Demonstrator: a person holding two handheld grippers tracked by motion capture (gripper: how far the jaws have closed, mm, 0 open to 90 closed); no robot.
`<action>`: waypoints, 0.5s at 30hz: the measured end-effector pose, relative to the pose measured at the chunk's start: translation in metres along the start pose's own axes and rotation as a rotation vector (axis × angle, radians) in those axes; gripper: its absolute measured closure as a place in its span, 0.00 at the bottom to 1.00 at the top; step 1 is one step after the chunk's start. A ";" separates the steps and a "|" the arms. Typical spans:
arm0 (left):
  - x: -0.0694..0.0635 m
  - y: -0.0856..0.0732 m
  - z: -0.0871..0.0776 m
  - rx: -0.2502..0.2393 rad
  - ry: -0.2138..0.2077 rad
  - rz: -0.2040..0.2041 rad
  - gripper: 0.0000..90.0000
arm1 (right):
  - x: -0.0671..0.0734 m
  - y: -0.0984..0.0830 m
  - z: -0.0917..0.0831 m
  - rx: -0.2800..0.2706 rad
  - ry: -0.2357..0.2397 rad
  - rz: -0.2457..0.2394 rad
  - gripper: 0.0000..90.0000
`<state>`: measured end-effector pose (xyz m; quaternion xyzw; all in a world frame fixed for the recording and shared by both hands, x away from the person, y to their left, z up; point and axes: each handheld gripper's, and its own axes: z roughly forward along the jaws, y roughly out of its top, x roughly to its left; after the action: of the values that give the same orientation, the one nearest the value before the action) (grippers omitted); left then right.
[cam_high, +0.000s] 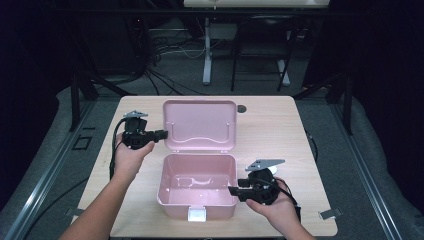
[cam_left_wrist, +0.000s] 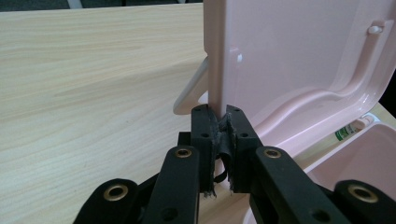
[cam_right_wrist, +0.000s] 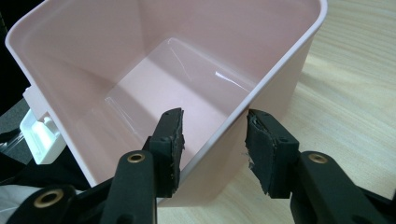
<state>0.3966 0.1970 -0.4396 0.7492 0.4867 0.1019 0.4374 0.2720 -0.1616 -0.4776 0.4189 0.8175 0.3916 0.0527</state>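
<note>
Box (cam_high: 197, 185) sits mid-table (cam_high: 280, 125), near my edge, its lid (cam_high: 200, 125) standing open at the far side. Latch tab (cam_high: 196, 214) is on the box's near wall. My left gripper (cam_high: 161, 134) is left of the lid, jaws pinched on the lid's side edge (cam_left_wrist: 215, 70). My right gripper (cam_high: 233, 190) is at the box's right wall (cam_right_wrist: 261, 88), one jaw inside, one outside, neither pad pressing it. Small round thing (cam_high: 242, 108) lies just right of the lid's far corner.

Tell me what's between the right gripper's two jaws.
The pink box's right wall. In the right gripper view the right gripper straddles its rim, one jaw inside, one outside, with gaps to the pads.
</note>
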 end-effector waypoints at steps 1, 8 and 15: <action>0.000 0.000 0.000 0.000 0.000 -0.009 0.93 | 0.000 0.000 0.000 -0.002 -0.001 0.000 0.63; 0.003 0.001 0.004 0.014 -0.005 -0.046 0.94 | 0.001 0.000 0.000 -0.005 -0.002 -0.002 0.63; 0.006 0.002 0.006 0.027 -0.012 -0.076 0.94 | 0.000 -0.001 0.000 -0.004 -0.001 -0.002 0.63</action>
<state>0.4045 0.1983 -0.4439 0.7365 0.5137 0.0744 0.4338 0.2713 -0.1615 -0.4781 0.4183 0.8171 0.3930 0.0546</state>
